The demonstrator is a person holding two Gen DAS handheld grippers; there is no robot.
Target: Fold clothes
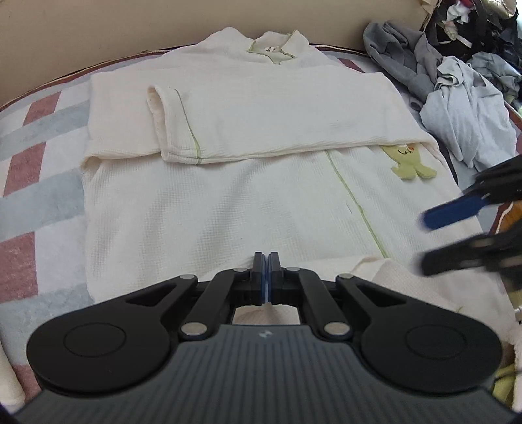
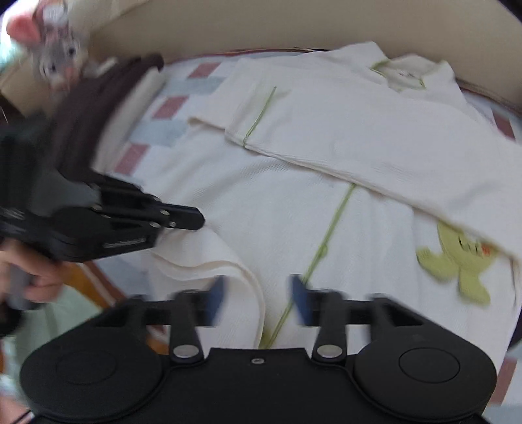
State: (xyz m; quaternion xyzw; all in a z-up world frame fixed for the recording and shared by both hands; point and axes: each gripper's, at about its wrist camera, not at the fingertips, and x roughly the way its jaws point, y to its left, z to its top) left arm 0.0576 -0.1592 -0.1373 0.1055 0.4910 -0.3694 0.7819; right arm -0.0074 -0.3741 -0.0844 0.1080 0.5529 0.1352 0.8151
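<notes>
A cream waffle-knit garment (image 1: 228, 182) with green piping and a green frog patch (image 1: 411, 163) lies flat on the bed, both sleeves folded across the chest. My left gripper (image 1: 266, 257) is shut at the garment's near hem; whether it pinches cloth is hidden. My right gripper (image 2: 257, 293) is open, its blue pads (image 2: 215, 298) above the near hem (image 2: 251, 293) by the green stripe. The right gripper also shows blurred in the left wrist view (image 1: 434, 238), and the left gripper shows in the right wrist view (image 2: 195, 218).
The bed has a checked pink, grey and white cover (image 1: 39, 182). A heap of grey and pale blue clothes (image 1: 456, 98) lies at the far right. A beige headboard (image 1: 130, 26) runs along the back. A plush mouse (image 2: 55, 55) sits at the far left.
</notes>
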